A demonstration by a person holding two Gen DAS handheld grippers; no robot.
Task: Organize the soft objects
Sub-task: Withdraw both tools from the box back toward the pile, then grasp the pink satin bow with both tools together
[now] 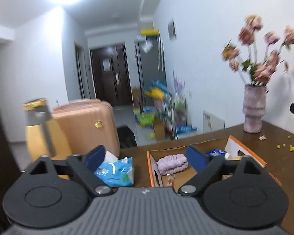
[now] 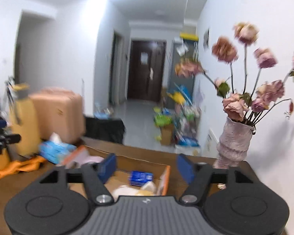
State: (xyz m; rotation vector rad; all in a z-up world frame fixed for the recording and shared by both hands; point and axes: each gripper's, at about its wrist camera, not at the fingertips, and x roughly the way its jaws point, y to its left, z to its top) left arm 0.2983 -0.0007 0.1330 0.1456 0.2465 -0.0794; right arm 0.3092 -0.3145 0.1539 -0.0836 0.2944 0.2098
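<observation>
Fingers (image 1: 96, 154) spread, empty; lilac cloth (image 1: 172, 163) lies crosswise in box (image 1: 245, 148).

Black hand-held gripper (image 1: 145, 157) with blue pads (image 1: 96, 155), silver screws, ribbed grey body.

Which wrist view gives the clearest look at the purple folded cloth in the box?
The left wrist view: the purple cloth lies unobstructed inside the orange-edged box. In the right wrist view only a blurred pale strip shows, partly hidden behind that gripper's finger.

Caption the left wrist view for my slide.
Open left gripper above orange-edged box holding lilac cloth.
</observation>
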